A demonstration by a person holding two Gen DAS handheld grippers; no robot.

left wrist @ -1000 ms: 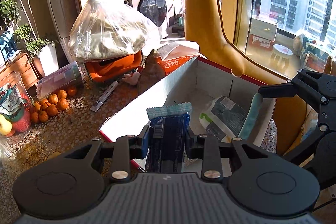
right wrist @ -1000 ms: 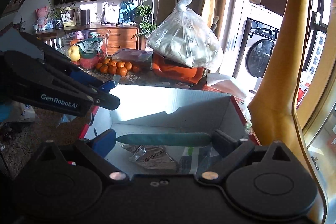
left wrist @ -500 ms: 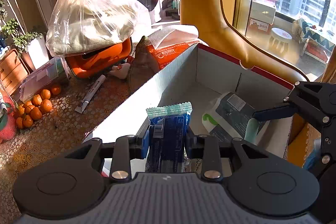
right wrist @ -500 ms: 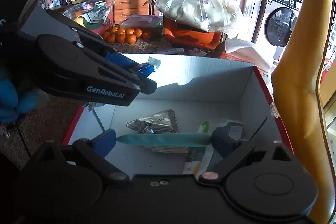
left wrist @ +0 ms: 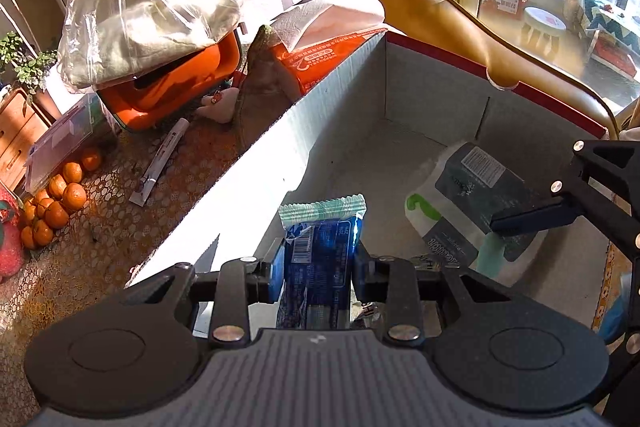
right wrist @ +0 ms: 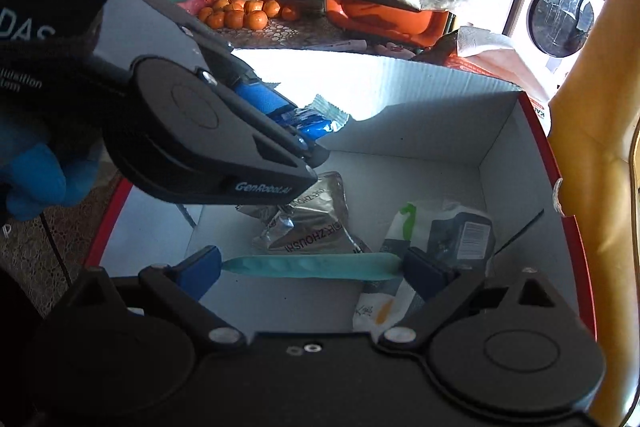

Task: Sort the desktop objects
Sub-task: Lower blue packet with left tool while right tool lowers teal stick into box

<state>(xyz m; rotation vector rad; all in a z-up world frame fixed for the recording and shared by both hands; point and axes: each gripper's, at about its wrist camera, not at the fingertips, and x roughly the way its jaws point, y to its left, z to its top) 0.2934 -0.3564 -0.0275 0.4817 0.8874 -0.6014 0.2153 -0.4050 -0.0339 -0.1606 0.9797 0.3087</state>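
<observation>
Left gripper (left wrist: 318, 269) is clamped across a blue foil snack packet (left wrist: 318, 255), held above the near-left corner of the cardboard box (left wrist: 436, 63); packet looks light, crinkly, slippery, best pinched mid-body. Right gripper (right wrist: 312, 267) holds a teal flat pack (right wrist: 312, 265) edge-on, jaws spread wide to span it, over the box's near edge; it looks thin and soft, likely to buckle. A silver foil pouch (right wrist: 308, 227) and a soft wipes pack (left wrist: 468, 203) lie on the box floor.

A blue snack packet (left wrist: 316, 259) and a flat teal pouch (right wrist: 312, 266) hang over the white box (left wrist: 340, 107).
</observation>
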